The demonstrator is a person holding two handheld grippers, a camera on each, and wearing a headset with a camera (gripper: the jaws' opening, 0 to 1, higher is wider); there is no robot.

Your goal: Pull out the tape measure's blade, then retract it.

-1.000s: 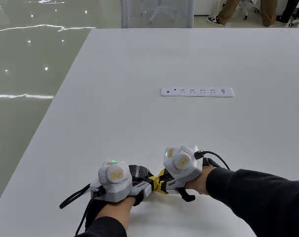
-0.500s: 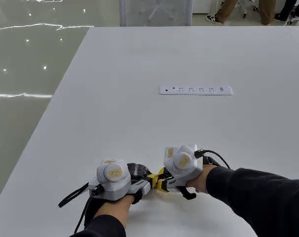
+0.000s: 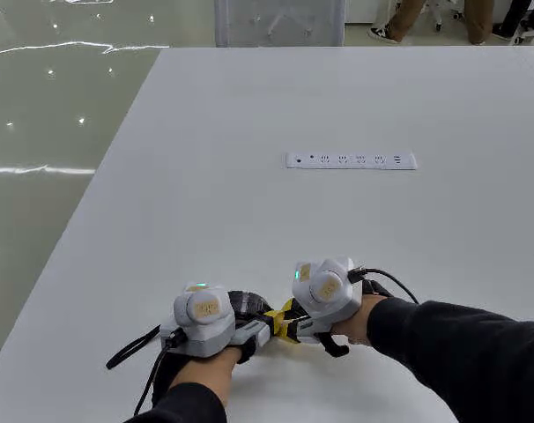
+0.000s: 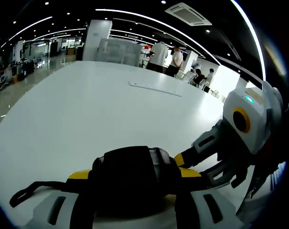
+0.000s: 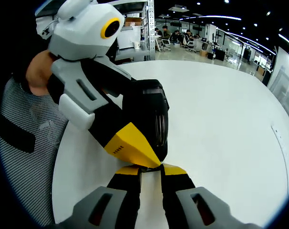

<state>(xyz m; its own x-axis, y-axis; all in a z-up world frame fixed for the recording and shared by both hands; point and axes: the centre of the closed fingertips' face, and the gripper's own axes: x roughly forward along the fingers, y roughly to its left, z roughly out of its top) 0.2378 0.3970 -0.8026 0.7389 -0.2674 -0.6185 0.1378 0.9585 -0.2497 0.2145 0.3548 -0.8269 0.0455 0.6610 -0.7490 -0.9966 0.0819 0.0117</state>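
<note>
Tape measure: the tape measure [image 4: 132, 174], a black case with yellow corners, lies close to the near edge of the table [image 3: 249, 159], more toward its left edge, between the two grippers.
Left gripper: the left gripper [image 4: 135, 200] has its jaws closed around the case from both sides and holds it firmly.
Right gripper: the right gripper [image 5: 150, 171] has its jaws almost together at the yellow corner of the case. I judge that it pinches the blade end [image 5: 151, 166], but the hook is too small to see well.
Key relation: the grippers face each other, nearly touching. The blade should come out from the case toward the person's right, along the near edge, so the right gripper must go away from the left one.
Blade: not pulled out yet.
Around: the power strip [image 3: 351, 160] lies well apart, toward the far edge. A black strap [image 3: 130, 348] trails to the left of the case.
In the way: nothing on the right side, as I judge.
</note>
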